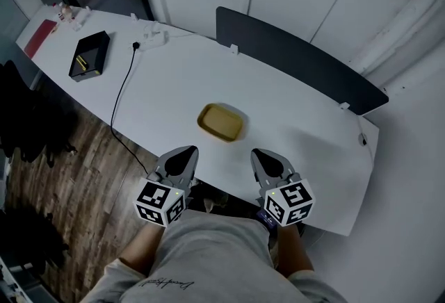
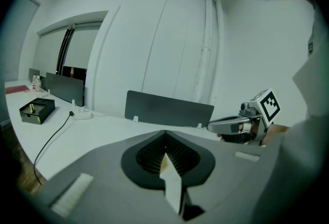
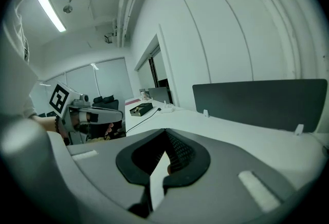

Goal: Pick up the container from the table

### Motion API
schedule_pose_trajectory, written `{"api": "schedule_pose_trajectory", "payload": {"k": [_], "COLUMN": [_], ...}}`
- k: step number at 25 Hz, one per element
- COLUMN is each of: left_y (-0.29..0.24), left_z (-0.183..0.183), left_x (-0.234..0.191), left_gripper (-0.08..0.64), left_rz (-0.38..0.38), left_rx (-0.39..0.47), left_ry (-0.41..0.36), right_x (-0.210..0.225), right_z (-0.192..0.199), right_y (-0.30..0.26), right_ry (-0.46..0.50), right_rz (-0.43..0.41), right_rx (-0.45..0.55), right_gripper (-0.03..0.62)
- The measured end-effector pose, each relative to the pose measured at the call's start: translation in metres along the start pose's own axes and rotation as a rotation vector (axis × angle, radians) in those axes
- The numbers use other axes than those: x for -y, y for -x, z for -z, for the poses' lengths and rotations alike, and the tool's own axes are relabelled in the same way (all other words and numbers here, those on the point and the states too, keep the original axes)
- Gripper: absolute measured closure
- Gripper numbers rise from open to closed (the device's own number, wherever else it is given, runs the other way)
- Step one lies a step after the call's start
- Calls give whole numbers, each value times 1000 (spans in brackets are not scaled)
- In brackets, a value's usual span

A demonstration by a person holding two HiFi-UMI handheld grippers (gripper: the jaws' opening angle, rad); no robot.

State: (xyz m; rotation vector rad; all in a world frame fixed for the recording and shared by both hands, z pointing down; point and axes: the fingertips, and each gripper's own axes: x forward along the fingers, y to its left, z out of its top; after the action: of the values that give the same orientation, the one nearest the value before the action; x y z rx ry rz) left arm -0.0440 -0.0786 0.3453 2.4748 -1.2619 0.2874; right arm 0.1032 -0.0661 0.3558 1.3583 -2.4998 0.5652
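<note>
Progress on the pickup is at its very start, judging by how things lie. The container (image 1: 222, 122), a shallow yellowish dish, sits flat on the white table (image 1: 299, 114), untouched, and neither tool has reached it. Everything that matters is left to do: opening a pair of jaws, bringing them to the rim, closing on it and lifting.

The left gripper (image 1: 182, 154) hangs over the near edge of the table with its jaws pressed together, the tips meeting in a point. Its own view shows only a narrow slit behind the tips and nothing caught there. The container lies ahead of those tips and a little to their right, with bare tabletop between.

The right gripper (image 1: 263, 156) is likewise clenched, its jaws meeting at the tip and empty in its own view. For it the container lies ahead and a little to the left, again clear of the tips. The two sets of jaws point the same way, side by side, and the container sits beyond the gap between them, nearer to both than anything else on the table.

Neither gripper view shows the container plainly, because the jaw bodies cover most of the table just ahead. Its place is therefore read from the head view. Either gripper would probably need its jaws spread wide enough to take the dish's rim before any grasp.
</note>
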Motion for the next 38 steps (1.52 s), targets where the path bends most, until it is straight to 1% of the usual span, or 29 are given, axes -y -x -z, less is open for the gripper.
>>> {"api": "schedule_pose_trajectory", "payload": {"k": [6,14,26,32,38], "left_y": [-19,-38,-70,-89,-102], "left_z": [-7,-13,-9,-4,1], "left_x": [-13,-29,-55,-59,-67], "left_gripper": [558,558,558,558,558], "left_rz": [42,93,148,170,186], "left_rx": [-20,-54,-112,-140,-156], "left_ry": [-11,-32,-52,-54,-74], "right_x": [10,16,28,39,48], "right_z": [-3,-9,-3,0,3], "right_y": [-9,-27,-54,-60,-71], "right_ry": [-23,-47,-83,-96,-105], "right_rz": [56,101,153,175,190], "right_rx": [1,-10,-45,-64,-68], "right_gripper": [577,577,577,577,577]}}
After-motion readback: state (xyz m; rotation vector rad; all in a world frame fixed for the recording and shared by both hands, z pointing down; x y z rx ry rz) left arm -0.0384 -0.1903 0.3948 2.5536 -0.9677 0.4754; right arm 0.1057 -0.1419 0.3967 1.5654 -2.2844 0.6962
